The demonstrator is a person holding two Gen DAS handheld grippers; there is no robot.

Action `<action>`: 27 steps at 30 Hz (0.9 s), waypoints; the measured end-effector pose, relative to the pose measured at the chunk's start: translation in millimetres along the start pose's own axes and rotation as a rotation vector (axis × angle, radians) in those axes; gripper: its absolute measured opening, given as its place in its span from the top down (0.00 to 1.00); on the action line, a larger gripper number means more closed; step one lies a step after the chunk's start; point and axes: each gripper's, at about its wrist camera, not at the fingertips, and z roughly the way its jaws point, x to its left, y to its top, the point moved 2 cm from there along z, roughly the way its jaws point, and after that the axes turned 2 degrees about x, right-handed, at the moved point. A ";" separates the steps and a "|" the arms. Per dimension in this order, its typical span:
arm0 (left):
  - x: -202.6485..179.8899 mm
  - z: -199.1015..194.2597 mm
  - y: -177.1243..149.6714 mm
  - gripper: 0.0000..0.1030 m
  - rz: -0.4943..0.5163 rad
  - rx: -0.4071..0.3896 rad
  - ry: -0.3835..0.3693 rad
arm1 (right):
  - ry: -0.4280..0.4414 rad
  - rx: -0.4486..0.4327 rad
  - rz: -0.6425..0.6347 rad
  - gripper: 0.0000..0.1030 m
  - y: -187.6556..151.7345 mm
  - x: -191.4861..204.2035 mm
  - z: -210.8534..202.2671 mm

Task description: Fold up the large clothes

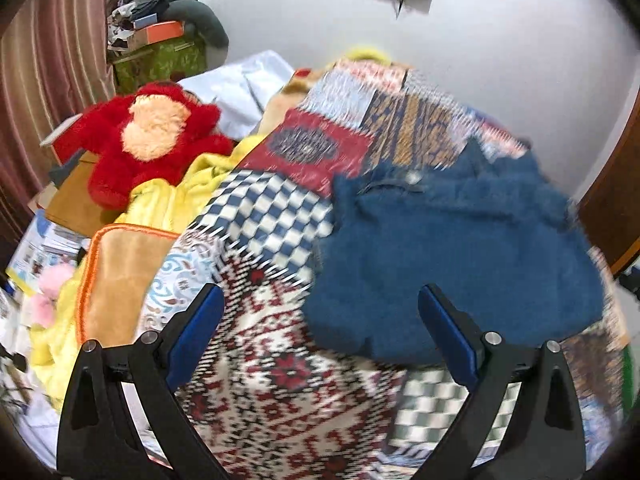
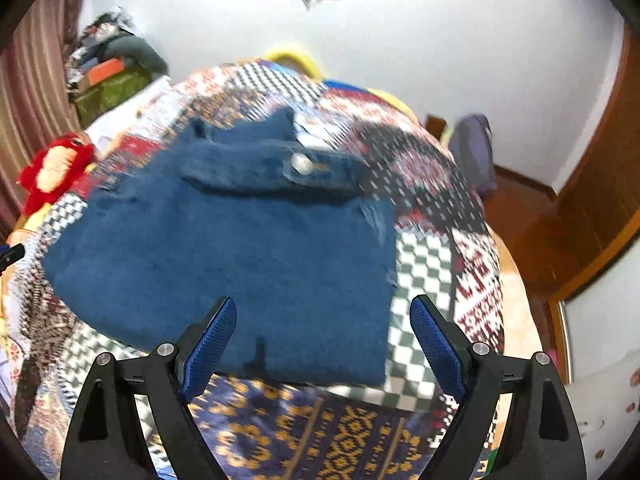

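Note:
A pair of blue jeans [image 2: 248, 248] lies folded into a rough rectangle on the patchwork bedspread [image 2: 440, 184], its waistband and metal button toward the far side. In the left wrist view the same jeans [image 1: 452, 248] lie to the right of centre. My left gripper [image 1: 320, 300] hovers above the spread with its jaws wide and nothing between them. Over the near edge of the jeans my right gripper [image 2: 322, 312] also stands open and holds nothing. Both views are blurred by motion.
A red plush toy [image 1: 148, 140], a yellow blanket [image 1: 168, 196] and an orange-trimmed pillow [image 1: 120, 276] lie at the bed's left. Boxes and clutter [image 1: 156, 40] stand by the striped curtain. A wooden door [image 2: 600, 208] and floor are at the right.

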 end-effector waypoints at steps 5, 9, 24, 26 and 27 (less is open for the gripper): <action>-10.2 5.5 -9.1 0.04 -0.123 0.042 -0.162 | 0.072 -0.062 -0.018 0.08 14.9 32.3 -12.8; -12.9 35.0 -29.6 0.04 -0.236 0.155 -0.269 | 0.141 -0.044 -0.052 0.08 19.2 61.4 -1.5; -40.7 118.2 -46.7 0.14 -0.356 0.295 -0.474 | 0.221 0.152 -0.090 0.05 -8.2 98.6 91.2; -42.5 124.3 -40.9 0.14 -0.358 0.273 -0.491 | 0.225 0.151 -0.094 0.05 -7.9 99.5 92.7; -43.2 128.2 -39.6 0.14 -0.364 0.272 -0.492 | 0.226 0.151 -0.093 0.04 -7.8 99.6 93.6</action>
